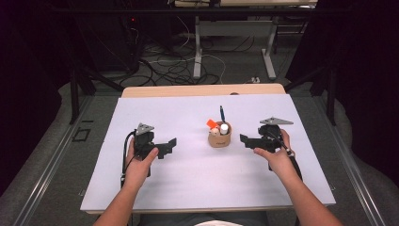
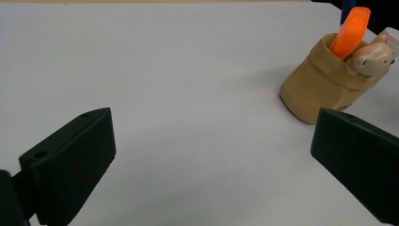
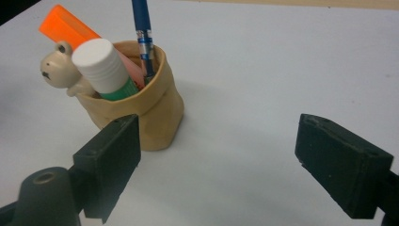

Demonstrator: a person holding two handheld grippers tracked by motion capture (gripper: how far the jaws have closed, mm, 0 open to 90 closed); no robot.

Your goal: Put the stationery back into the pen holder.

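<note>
A small tan pouch-like holder (image 1: pixel 219 140) stands upright near the middle of the white table top (image 1: pixel 188 188). It holds an orange marker (image 3: pixel 70 28), a glue stick with a white cap (image 3: pixel 101 63), a blue pen (image 3: pixel 143 33) and a little beige animal figure (image 3: pixel 56 70). My left gripper (image 1: pixel 165 147) hovers to the holder's left, open and empty; the holder (image 2: pixel 320 84) sits ahead and to the right of its jaws. My right gripper (image 1: pixel 247 140) is just right of the holder, open, with the holder (image 3: pixel 146 113) beside its left jaw.
The white sheet covers a wooden table whose far edge (image 1: pixel 202 89) shows beyond it. Past the table are the legs of another desk (image 1: pixel 197 52) and loose cables (image 1: pixel 164 66) on the floor. Bare white surface lies in front of the holder.
</note>
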